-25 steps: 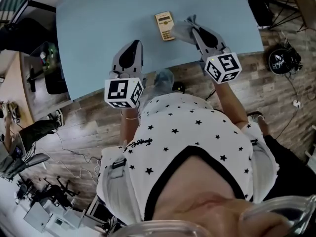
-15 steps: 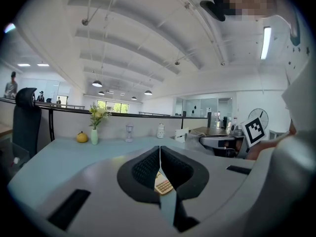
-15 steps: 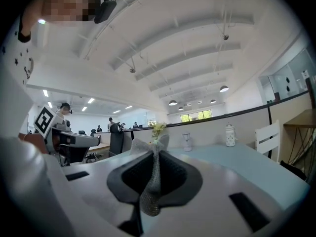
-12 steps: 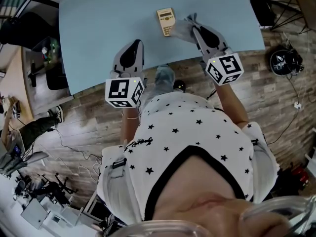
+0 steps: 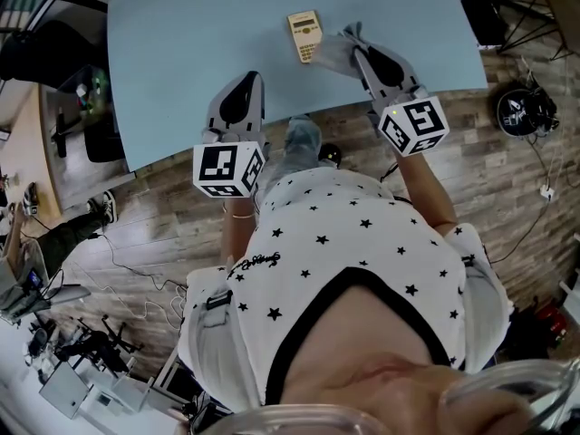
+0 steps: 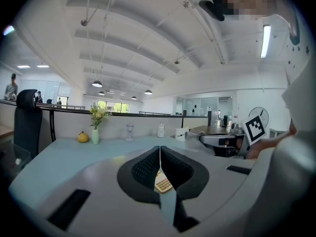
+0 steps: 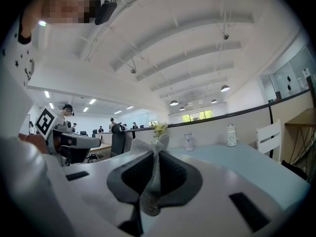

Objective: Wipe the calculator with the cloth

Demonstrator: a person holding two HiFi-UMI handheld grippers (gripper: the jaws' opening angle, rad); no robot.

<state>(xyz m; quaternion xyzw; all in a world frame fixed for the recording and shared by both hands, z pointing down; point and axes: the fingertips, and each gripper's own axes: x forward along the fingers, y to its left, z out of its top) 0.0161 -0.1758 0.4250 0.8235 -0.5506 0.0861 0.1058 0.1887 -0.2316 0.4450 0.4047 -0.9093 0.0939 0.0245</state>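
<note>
Head view. Looking steeply down past a star-print shirt (image 5: 344,243) onto a light-blue worktop (image 5: 181,34), with a wood-plank floor (image 5: 507,188) below it. Toward the middle of the worktop, a small beige calculator (image 5: 304,34), lying flat with keys up. Just beside it on the right, a bunched grey cloth (image 5: 331,57); touching the calculator's lower right corner or merely close to it, impossible to tell. At the cloth's near side, the right gripper (image 5: 356,51), pointing away from the body. Well apart to the left, near the front edge of the worktop, the left gripper (image 5: 246,80), aimed forward over bare blue surface.

Left gripper view. Fingers (image 6: 143,169) pressed together along one thin seam, with nothing caught between. Below the seam, through the notch, a slice of the calculator, lying on the worktop some way ahead. Farther back along the far edge: a slim vase (image 6: 95,132) of flowers, a small yellow round thing (image 6: 83,138) just beside it, a stemmed glass (image 6: 129,131) and a white jar (image 6: 161,130). At the right, the right gripper, level with the worktop.

Right gripper view. Fingers (image 7: 131,174) pinching the cloth: a narrow strip of grey weave clamped in the seam, drooping a little below it and fanning out above the tips. Beyond, open blue worktop, and a white chair (image 7: 269,139) at its right edge.
</note>
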